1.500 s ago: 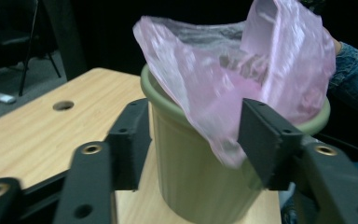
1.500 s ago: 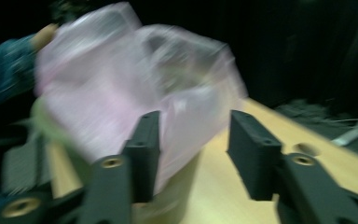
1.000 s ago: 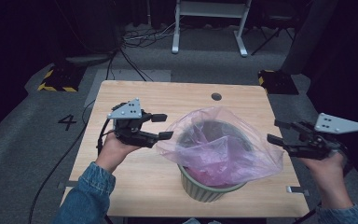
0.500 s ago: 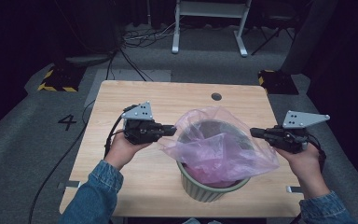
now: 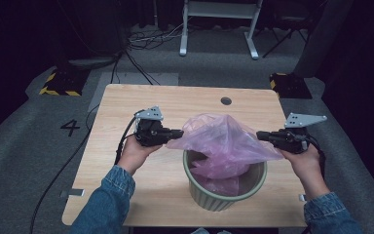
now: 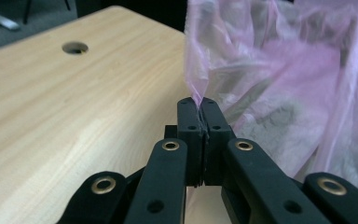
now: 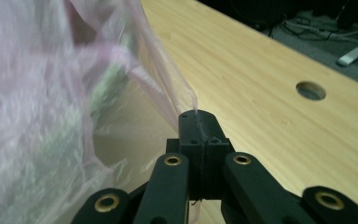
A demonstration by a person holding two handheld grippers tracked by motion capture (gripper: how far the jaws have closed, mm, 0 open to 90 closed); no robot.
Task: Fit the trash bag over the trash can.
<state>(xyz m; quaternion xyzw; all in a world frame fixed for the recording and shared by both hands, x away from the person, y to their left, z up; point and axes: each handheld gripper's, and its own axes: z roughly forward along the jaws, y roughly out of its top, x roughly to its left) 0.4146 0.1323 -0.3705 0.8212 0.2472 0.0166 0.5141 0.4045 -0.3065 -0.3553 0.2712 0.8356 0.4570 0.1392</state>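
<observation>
A thin pink plastic bag (image 5: 224, 141) hangs into a pale green bin (image 5: 224, 197) on the wooden table (image 5: 175, 100). My left gripper (image 5: 180, 132) is shut on the bag's left edge; its jaws have just closed, and in the left gripper view the pink film (image 6: 198, 95) is pinched between the black pads. My right gripper (image 5: 259, 135) is shut on the bag's right edge, the film (image 7: 193, 106) caught between its pads after the jaws closed. The bag is stretched between both grippers above the bin's rim.
A round cable hole (image 5: 226, 101) lies in the table's far side. Black cables (image 5: 126, 141) trail off the left gripper toward the floor. A white metal stand (image 5: 219, 24) is on the floor beyond the table. Bare wood lies left of the bin.
Both grippers came inward and down from beside the bag and closed on its opposite edges. The bag's top is now pulled taut between them, lower over the bin.
</observation>
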